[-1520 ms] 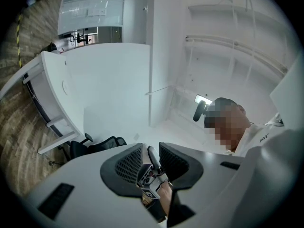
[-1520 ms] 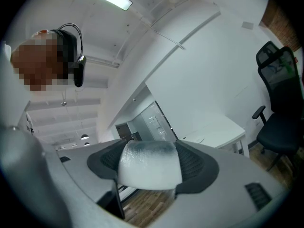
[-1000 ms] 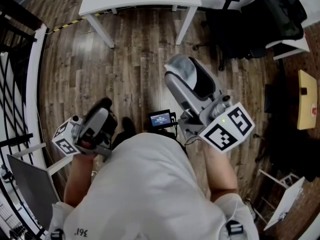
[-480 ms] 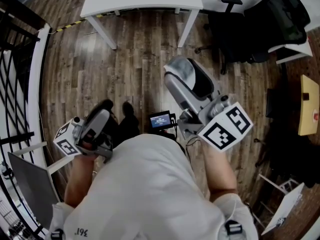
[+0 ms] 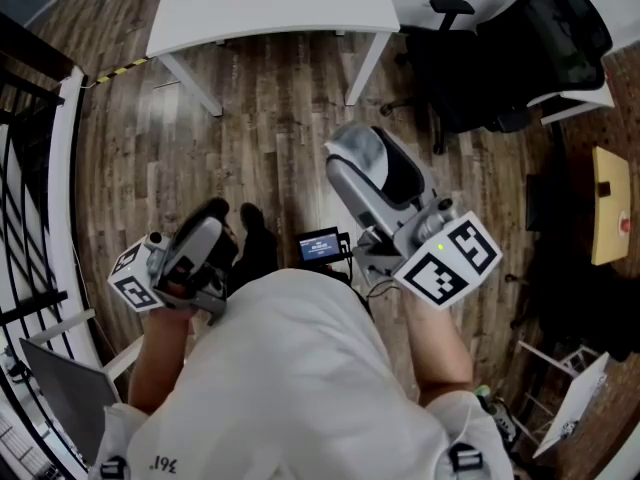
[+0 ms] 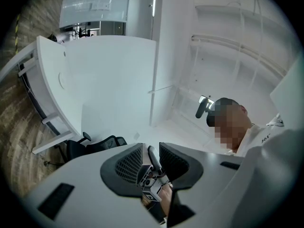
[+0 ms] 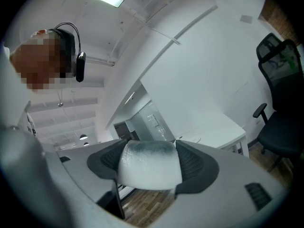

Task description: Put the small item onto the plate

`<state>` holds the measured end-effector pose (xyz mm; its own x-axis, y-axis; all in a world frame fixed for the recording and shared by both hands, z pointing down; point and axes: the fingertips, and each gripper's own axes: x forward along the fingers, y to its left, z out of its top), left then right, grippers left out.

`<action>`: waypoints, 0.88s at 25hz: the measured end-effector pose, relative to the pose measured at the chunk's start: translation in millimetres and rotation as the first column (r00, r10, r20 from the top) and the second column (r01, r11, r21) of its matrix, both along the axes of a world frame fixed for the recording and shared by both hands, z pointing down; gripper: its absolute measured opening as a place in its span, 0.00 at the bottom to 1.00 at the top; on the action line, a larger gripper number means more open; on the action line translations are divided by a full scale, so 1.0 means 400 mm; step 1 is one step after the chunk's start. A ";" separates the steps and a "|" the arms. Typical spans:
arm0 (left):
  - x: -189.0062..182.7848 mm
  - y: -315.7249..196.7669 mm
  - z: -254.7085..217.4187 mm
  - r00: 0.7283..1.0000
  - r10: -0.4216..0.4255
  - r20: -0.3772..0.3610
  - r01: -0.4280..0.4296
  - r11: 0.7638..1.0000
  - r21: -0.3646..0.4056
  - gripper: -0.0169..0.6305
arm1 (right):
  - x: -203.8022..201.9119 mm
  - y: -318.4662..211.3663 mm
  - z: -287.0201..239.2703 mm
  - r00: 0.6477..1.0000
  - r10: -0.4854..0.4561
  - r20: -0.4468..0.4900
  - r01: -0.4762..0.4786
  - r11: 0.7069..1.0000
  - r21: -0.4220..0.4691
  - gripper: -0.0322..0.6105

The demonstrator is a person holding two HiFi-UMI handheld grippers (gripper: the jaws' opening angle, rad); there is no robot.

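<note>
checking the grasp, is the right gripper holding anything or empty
Holding: a small pale grey-topped rounded item fills the gap between the jaws of the right gripper.

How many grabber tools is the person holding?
2. The left gripper is at the lower left, its jaws a little apart with nothing between them. The right gripper is near the middle, shut on a pale small item. None look hidden.
</note>
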<state>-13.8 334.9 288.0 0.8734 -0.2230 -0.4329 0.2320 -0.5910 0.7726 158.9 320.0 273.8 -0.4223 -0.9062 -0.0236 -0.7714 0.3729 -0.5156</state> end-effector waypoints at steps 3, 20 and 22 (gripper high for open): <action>-0.022 -0.080 -0.001 1.000 0.022 -0.004 -0.022 1.000 -0.004 0.19 | -0.023 -0.080 0.003 1.000 0.023 0.006 -0.023 1.000 -0.011 0.54; -0.312 -0.458 -0.012 0.999 0.007 -0.040 -0.007 1.000 -0.007 0.19 | -0.300 -0.460 -0.030 0.998 0.028 -0.059 -0.030 0.999 -0.030 0.54; -0.334 -0.483 -0.005 0.999 0.002 -0.044 -0.003 1.000 -0.009 0.19 | -0.329 -0.493 -0.024 0.997 0.015 -0.070 -0.017 0.999 -0.034 0.54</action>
